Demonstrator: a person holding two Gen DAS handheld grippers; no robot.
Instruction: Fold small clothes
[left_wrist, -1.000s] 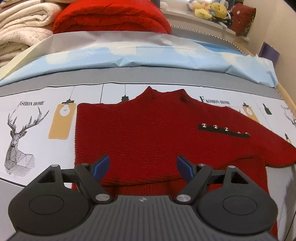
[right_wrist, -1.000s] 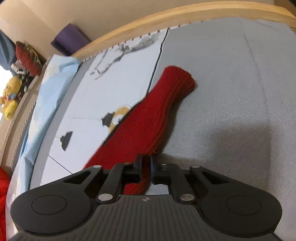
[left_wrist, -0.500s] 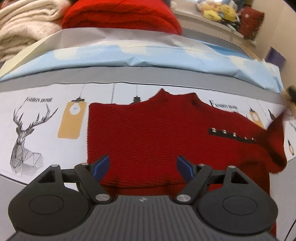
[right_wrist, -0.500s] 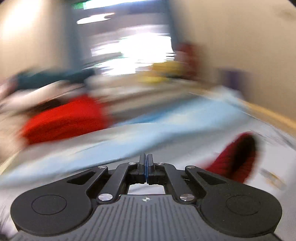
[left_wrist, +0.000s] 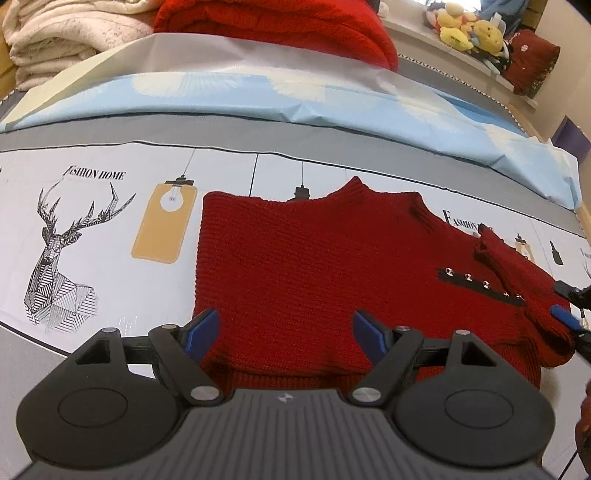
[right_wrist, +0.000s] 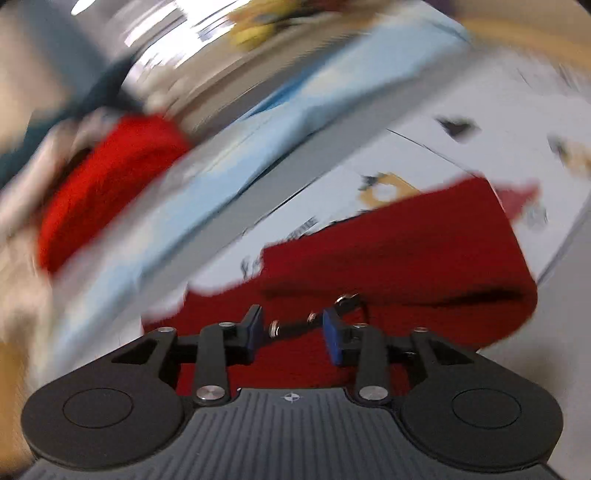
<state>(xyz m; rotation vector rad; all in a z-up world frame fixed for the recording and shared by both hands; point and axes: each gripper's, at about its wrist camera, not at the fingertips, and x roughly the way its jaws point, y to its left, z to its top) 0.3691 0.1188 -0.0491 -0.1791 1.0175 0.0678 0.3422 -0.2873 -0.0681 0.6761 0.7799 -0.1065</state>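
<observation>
A red knit sweater lies flat on the printed bedsheet, its sleeve folded across the chest; the left gripper hovers wide open, empty, over the hem; the right gripper, jaws opening, grips nothing.

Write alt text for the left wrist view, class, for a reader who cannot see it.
A red knitted sweater lies flat on a printed bedsheet, its right sleeve folded in across the body. The open left gripper hovers over the sweater's hem, holding nothing. Folded blankets and plush toys sit behind.
</observation>
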